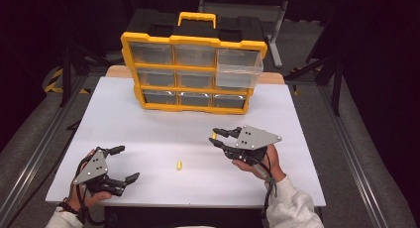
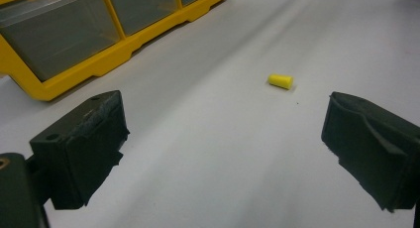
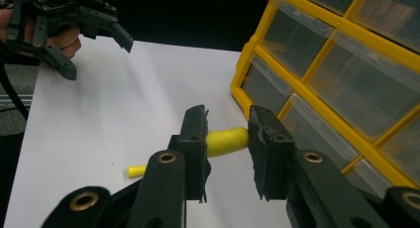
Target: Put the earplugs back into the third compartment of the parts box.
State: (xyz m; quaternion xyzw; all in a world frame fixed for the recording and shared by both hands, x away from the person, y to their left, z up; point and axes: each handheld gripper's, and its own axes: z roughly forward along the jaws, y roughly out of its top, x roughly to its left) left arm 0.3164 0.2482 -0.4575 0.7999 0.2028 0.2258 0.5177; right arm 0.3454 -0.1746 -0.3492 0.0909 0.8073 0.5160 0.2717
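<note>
Your right gripper (image 1: 214,137) pinches a small yellow plug (image 1: 214,135), just short of the yellow drawer organizer (image 1: 193,72). Your left gripper (image 1: 127,163) rests with jaws spread wide. Another yellow plug (image 1: 179,165) lies on the white table (image 1: 148,134) between both grippers.

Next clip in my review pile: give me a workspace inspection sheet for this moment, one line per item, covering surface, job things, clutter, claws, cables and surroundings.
Surface: white tabletop, flat and clean.
Job things: yellow drawer organizer upright at the far side, its top-right clear drawer pulled out; one yellow earplug loose on the tabletop; second yellow earplug in the right claw.
Clutter: nothing seen.
Claws: left claw open, near the front-left edge, holding nothing; right claw shut on the second yellow earplug, in front of the organizer.
Cables: black cable trailing from the right claw past the sleeve.
Surroundings: dark floor, metal rails and stand legs around the table.
</note>
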